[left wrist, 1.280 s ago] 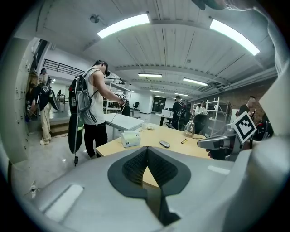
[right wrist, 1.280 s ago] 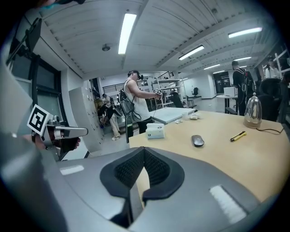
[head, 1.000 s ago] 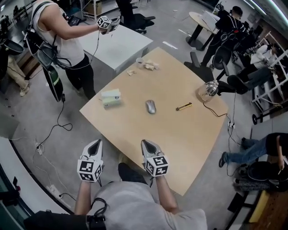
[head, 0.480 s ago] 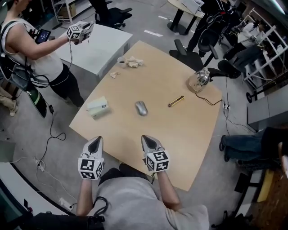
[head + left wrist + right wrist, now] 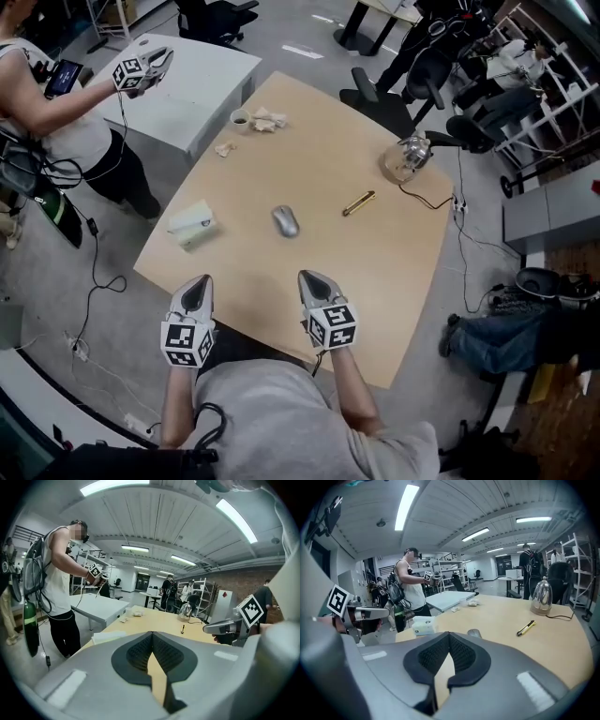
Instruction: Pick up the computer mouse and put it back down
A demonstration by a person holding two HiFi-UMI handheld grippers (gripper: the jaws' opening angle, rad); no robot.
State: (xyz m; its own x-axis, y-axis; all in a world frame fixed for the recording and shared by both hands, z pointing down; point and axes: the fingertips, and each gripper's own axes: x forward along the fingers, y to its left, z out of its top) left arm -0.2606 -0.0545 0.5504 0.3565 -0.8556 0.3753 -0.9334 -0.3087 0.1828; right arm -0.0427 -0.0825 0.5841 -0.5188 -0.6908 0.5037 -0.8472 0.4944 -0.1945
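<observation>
A silver computer mouse (image 5: 285, 221) lies near the middle of the light wooden table (image 5: 375, 281). It also shows in the right gripper view as the mouse (image 5: 474, 633), just past the jaw tips. My left gripper (image 5: 198, 282) hovers at the table's near edge, shut and empty. My right gripper (image 5: 312, 278) is over the near part of the table, a short way in front of the mouse and slightly to its right, also shut and empty. In the left gripper view the left gripper (image 5: 152, 633) has its jaws meeting at the tip. The right gripper (image 5: 449, 634) looks the same in its own view.
On the table lie a yellow pen-like tool (image 5: 358, 202), a tissue pack (image 5: 192, 225), a glass kettle (image 5: 405, 157) with a cord, a cup (image 5: 240, 118) and crumpled paper (image 5: 269, 120). A person (image 5: 56, 103) holding a gripper stands at a white table (image 5: 187, 84) on the left. Chairs stand beyond.
Both grippers have moved across the room with the head, and the right one now sits a little closer to the mouse. Both stay shut. The mouse has not moved on the table.
</observation>
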